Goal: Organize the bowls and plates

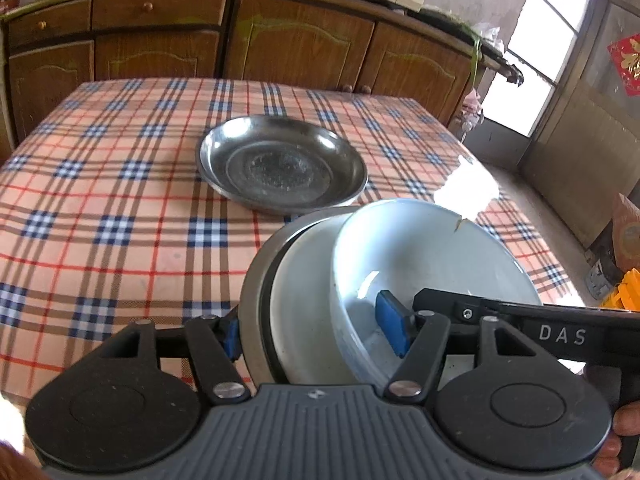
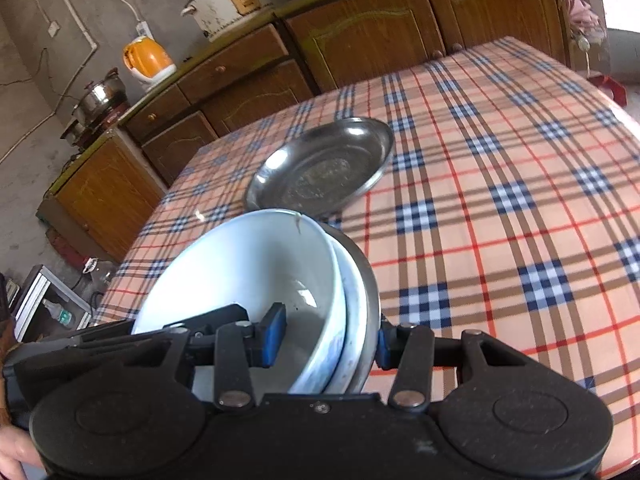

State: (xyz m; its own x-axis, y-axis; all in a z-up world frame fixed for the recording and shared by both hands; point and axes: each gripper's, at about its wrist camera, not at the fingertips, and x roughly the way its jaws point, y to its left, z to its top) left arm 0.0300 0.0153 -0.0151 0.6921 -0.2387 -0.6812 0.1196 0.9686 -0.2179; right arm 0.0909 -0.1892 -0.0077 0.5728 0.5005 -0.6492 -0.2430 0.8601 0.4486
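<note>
Both grippers pinching one nested stack, held clear of the surface (image 1: 100,200).

Left gripper (image 1: 316,338) and right gripper (image 2: 326,340) each clamp the same rim: one pad inside the white bowl (image 1: 420,264), one outside the steel dish (image 1: 256,280) under it. Two-sided grip likely stops slipping. Steel plate (image 1: 282,164) sits ahead, probable drop target.

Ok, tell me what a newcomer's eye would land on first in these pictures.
First, the stack of bowls tilted in the foreground: white bowls nested in a metal one, with the left gripper and right gripper each clamped on its rim from opposite sides. Behind it, an empty steel plate lies alone on the bright plaid tablecloth.
</note>
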